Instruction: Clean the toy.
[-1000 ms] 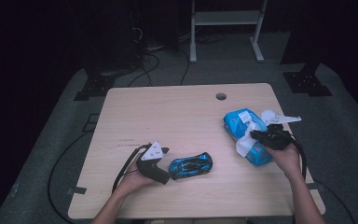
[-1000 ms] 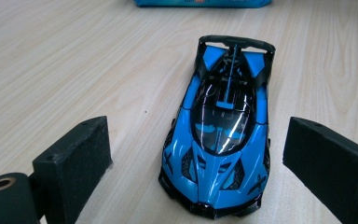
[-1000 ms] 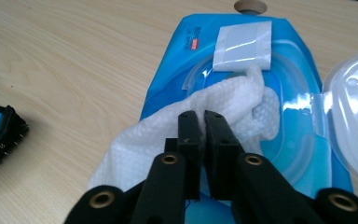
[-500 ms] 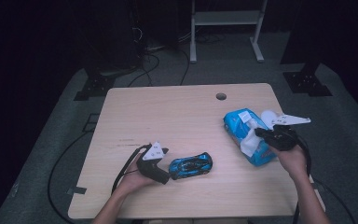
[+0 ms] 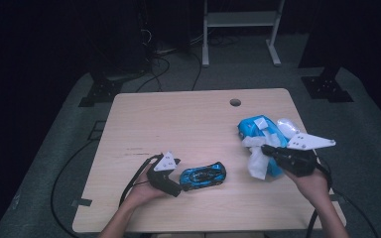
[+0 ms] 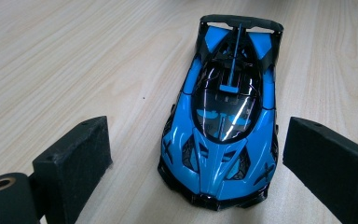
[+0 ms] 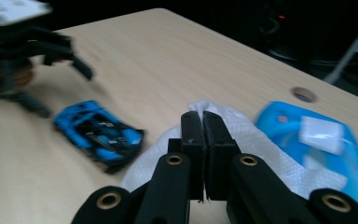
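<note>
A blue toy sports car (image 5: 203, 175) lies on the wooden table (image 5: 178, 124) near its front edge. My left gripper (image 5: 180, 182) rests at the car's left end. In the left gripper view it is open (image 6: 200, 163), with the car (image 6: 223, 121) between the black pads (image 6: 72, 158), nose toward the camera, touching neither. My right gripper (image 5: 264, 148) is shut on a white wipe (image 5: 255, 161) that hangs from a blue wipe pack (image 5: 258, 130). In the right gripper view the jaws (image 7: 203, 123) pinch the wipe (image 7: 256, 144) beside the pack (image 7: 317, 140).
A round cable hole (image 5: 235, 102) sits near the table's far edge. A white metal stand (image 5: 238, 20) is on the floor behind the table. Cables trail off the table's left front corner. The right gripper view has the car (image 7: 98, 135) and the left gripper (image 7: 18, 51) farther off.
My right gripper has pulled back slightly from the pack, and more of the white wipe is drawn out. The left gripper and the car have not moved.
</note>
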Tool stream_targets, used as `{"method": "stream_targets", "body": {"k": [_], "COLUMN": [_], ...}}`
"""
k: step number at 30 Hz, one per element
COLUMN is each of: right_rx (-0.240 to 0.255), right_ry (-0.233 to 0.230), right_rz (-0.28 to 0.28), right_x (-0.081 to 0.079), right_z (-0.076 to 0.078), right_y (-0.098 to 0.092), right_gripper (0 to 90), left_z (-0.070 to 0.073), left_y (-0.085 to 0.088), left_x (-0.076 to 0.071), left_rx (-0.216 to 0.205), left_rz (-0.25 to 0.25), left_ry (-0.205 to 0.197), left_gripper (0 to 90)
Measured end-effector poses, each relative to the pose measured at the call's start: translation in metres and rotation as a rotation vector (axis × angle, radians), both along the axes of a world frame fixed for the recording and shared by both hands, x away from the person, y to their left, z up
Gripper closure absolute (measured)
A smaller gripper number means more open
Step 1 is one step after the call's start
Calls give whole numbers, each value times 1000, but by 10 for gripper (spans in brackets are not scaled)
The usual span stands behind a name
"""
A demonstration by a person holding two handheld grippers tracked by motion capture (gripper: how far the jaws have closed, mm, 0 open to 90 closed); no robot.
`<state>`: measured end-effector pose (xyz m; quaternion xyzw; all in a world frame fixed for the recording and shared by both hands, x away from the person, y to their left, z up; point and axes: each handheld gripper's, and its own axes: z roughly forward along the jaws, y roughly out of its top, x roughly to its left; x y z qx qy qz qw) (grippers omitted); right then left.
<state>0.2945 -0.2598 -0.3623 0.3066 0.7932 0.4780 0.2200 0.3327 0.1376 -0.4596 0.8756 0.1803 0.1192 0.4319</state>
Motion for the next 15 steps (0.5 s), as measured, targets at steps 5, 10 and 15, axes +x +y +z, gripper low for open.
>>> {"method": "stream_targets", "body": {"k": [5, 10, 15], "right_rx": [33, 27, -4], "right_ry": [33, 103, 177], "right_rz": [116, 229, 277], "right_x": [-17, -24, -8], "right_z": [-5, -14, -29], "right_y": [24, 53, 73], "right_gripper": [878, 876, 875], "left_z": [-1, -1, -1], "left_y": [-1, -2, -2], "left_x": [0, -1, -1], "left_rx": [5, 10, 7], "left_rz": [0, -11, -20], "left_ry": [6, 1, 7], "left_gripper": [71, 71, 72]}}
